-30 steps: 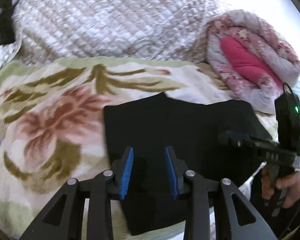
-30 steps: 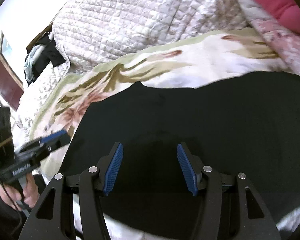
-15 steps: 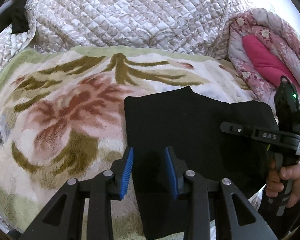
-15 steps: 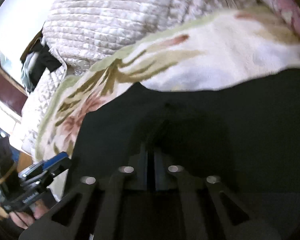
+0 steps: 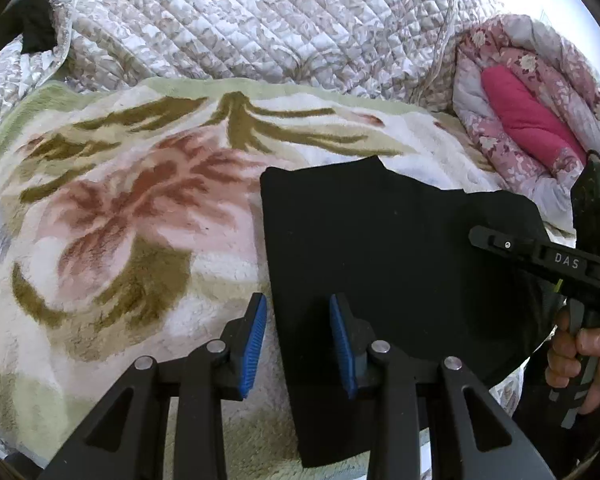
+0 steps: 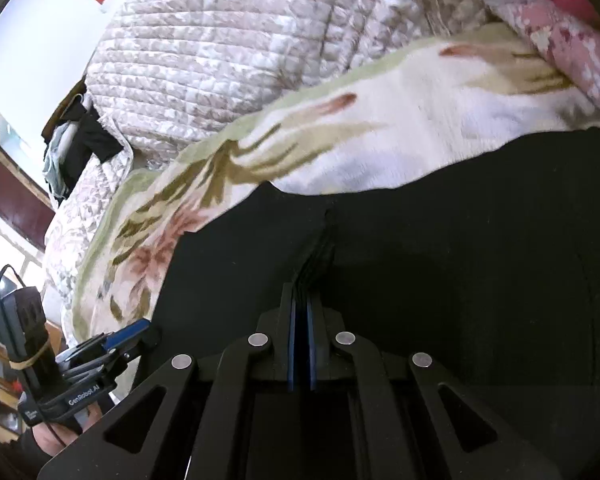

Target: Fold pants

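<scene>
The black pants lie folded into a flat block on the floral blanket; they also fill the lower right wrist view. My left gripper is open, its blue pads astride the pants' left edge, nothing between them gripped. My right gripper is shut on a pinched ridge of the black fabric near the near edge. The right gripper also shows at the right of the left wrist view, lying over the pants.
A quilted beige coverlet covers the bed behind the blanket. A rolled pink floral quilt sits at the back right. Dark clothes hang at the far left. The blanket's near edge drops off the bed.
My right gripper went from open over the pants to shut on the fabric. My left gripper drifted left, so the pants' left edge now lies between its open pads.
</scene>
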Motion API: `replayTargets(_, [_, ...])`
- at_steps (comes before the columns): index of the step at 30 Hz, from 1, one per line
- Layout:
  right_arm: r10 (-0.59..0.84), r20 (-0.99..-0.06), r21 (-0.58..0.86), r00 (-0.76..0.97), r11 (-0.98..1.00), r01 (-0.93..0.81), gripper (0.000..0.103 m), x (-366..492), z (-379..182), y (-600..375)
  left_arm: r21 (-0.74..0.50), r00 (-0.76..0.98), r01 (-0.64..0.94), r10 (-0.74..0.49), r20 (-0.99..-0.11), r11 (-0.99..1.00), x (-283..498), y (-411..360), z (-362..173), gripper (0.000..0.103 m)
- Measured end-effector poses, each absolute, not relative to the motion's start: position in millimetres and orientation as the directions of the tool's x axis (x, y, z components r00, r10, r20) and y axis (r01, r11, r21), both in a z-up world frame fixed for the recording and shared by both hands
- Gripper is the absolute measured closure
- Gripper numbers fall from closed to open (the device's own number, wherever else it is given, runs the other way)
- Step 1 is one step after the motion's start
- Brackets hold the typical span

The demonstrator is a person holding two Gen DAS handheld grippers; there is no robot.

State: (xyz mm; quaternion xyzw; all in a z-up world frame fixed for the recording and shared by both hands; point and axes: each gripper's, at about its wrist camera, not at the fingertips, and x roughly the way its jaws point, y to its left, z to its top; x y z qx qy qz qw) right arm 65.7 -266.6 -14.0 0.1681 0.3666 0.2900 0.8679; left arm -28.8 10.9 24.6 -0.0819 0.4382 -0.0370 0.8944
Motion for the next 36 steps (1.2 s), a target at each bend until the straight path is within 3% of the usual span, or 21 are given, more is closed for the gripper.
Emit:
replayTargets(5, [0.615,-0.561,0.511,0.555,0.784,-0.352,0.096,66.7,-21.2,-273.0,-0.191,0.611,-0.008,-0.147,-0.778,0.982,-32.0,11.6,24.7,0.068])
replayTargets(7, [0.566,-0.572,0.454,0.593,0.821,-0.346,0.089,58.2,-13.6,-275.7,-0.198,0.613,-0.002,-0.155,-0.774,0.98,-35.4,11.6,24.9,0.068])
replayTargets(14, [0.587,-0.543,0.419,0.601,0.809,-0.412,0.088,20.6,-5.7,-271.2,-0.225,0.624,0.068,-0.217,-0.75,0.972,-46.5,-4.5,28.0,0.068])
replayTargets(16, [0.575,-0.59,0.391,0.566,0.818,-0.423,0.088,23.1,-18.7,-260.9,-0.222,0.595,0.087,-0.229,-0.77,0.971,-44.4,-12.3,18.8,0.068])
replayTargets(23, [0.54,-0.572,0.341,0.617,0.841,-0.42,0.088,30.1,-0.3,-260.3,-0.189,0.595,0.098,-0.21,-0.776,0.977,-35.9,-16.4,22.1,0.068])
replayTargets(27, [0.551,-0.551,0.316,0.626,0.833,-0.455,0.082,52.4,7.5,-247.6,-0.165,0.62,0.082,-0.18,-0.764,0.983,-4.9,-15.6,27.2,0.068])
replayTargets(30, [0.481,-0.634,0.292,0.605,0.874,-0.389,0.08,83.2,-9.5,-243.6,-0.162,0.609,0.081,-0.178,-0.773,0.983,17.2,-14.3,19.5,0.068])
replayTargets(36, [0.485,-0.611,0.309,0.626,0.874,-0.376,0.079,59.0,-2.9,-262.2,-0.165,0.611,0.105,-0.195,-0.768,0.981,6.0,-20.7,21.9,0.068])
